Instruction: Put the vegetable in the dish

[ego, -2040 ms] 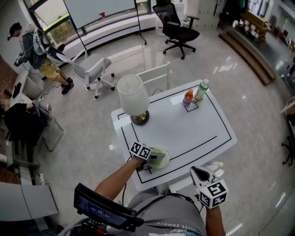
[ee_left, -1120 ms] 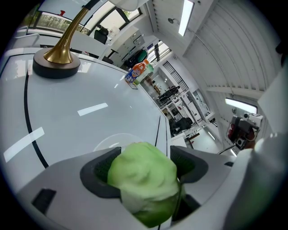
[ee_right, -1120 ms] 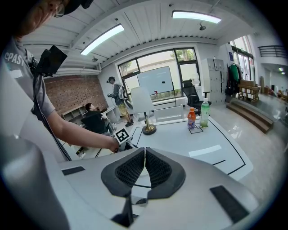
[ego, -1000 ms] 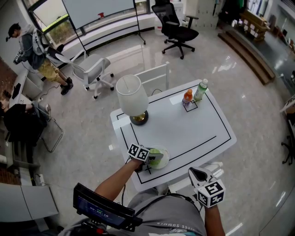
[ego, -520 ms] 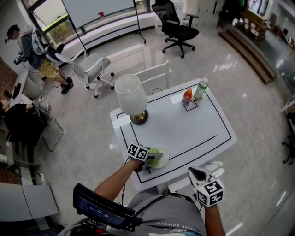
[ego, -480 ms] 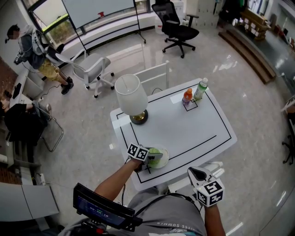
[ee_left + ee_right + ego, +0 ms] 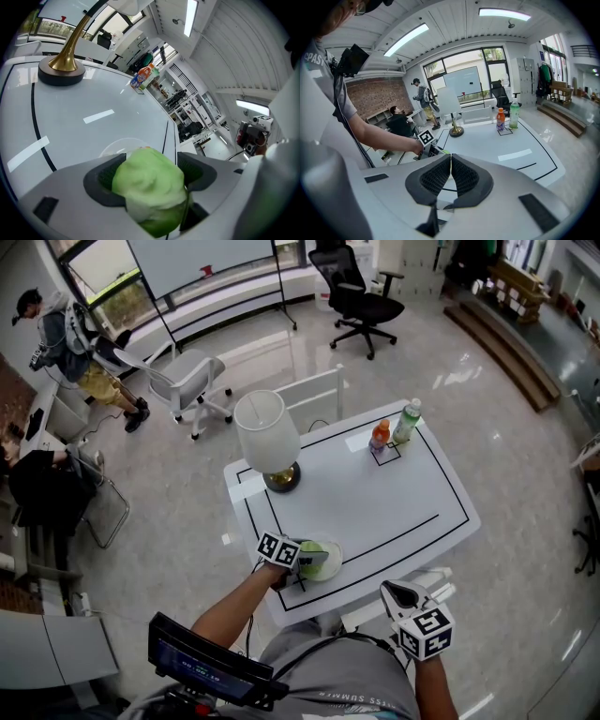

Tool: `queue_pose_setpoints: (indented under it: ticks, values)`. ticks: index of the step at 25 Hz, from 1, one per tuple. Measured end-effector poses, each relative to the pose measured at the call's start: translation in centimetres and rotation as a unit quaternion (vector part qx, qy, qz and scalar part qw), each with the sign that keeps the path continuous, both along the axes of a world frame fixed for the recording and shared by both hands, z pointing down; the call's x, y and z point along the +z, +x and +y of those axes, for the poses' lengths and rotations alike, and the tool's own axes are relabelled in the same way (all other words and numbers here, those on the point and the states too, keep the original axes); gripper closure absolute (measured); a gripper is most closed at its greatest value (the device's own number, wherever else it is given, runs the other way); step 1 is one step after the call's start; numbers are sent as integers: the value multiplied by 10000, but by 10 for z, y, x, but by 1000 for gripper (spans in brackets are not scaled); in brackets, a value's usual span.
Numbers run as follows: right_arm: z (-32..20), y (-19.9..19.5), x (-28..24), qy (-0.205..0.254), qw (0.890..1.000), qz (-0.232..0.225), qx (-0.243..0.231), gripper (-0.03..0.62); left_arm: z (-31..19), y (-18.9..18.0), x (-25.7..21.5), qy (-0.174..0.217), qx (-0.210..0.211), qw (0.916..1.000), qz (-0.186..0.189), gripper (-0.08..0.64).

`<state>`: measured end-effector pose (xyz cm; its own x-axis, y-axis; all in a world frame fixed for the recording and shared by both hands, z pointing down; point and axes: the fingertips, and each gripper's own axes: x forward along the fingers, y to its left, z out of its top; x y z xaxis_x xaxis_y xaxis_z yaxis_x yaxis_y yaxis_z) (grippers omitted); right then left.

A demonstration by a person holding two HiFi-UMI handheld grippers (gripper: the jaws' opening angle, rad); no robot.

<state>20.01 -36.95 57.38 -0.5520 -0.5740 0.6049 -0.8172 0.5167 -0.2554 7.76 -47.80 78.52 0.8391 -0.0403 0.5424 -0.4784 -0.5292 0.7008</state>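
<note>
Vegetable (image 7: 147, 187) held by left gripper (image 7: 315, 560) over dish (image 7: 116, 143), lamp (image 7: 270, 439) beyond.

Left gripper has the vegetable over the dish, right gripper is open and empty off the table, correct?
Not quite: the right gripper is shut, empty, per the right gripper view. The left gripper does hold the vegetable over the dish.

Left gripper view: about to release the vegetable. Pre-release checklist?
1. Left hand-held gripper shut on the green leafy vegetable: ok.
2. Gripper over the glass dish: ok in the head view.
3. Vegetable touching the dish: cannot tell.
4. Right hand-held gripper shut, empty, off the table: ok.
5. Lamp well apart from the dish: ok.
</note>
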Motion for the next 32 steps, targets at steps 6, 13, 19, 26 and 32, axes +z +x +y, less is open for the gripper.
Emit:
queue_pose_setpoints:
  ticks: [6,13,19,26,32]
  values:
    - [4,0,1,-11,10000,8,15,584,2,-4,-1,50,-21,10000,-39,230]
    - [5,-1,5,-29,10000,17,7,584,1,-8,1,67,-70,9999,-33,230]
    - [7,-4,8,-59,10000,25,10,584,2,-8,0,110,-31,9999,-49,230]
    - [7,-10,10,-99,9999,13,-14,583,2,-5,-2,132,57,9999,42,230]
    - [5,-10,17,-153,9999,0,11,583,-3,-13,2,92,-121,9998,113,220]
